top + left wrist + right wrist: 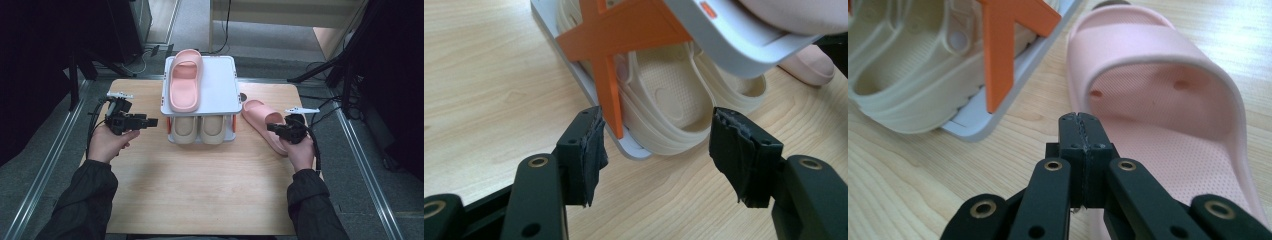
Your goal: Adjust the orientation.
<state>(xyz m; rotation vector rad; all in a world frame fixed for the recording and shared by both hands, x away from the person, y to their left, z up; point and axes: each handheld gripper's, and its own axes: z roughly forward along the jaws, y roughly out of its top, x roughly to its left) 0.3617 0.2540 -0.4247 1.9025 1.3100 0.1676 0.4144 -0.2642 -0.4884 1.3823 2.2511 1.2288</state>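
Note:
A white two-shelf shoe rack (220,85) with orange braces (609,60) stands at the far middle of the wooden table. One pink slipper (185,80) lies on its top shelf, left side. Two beige slippers (199,130) sit side by side on the lower shelf. A second pink slipper (257,117) lies on the table right of the rack. My left gripper (151,121) is open, pointing at the rack's left side, with the near beige slipper (674,95) beyond its jaws. My right gripper (270,127) is shut with nothing in it, its tips over the inner edge of the pink slipper (1168,100).
The table's near half is bare wood (200,190). A small dark round object (243,97) sits behind the loose slipper. Metal rails (365,170) run along both table sides, and black stand legs (320,70) and cables lie on the floor beyond.

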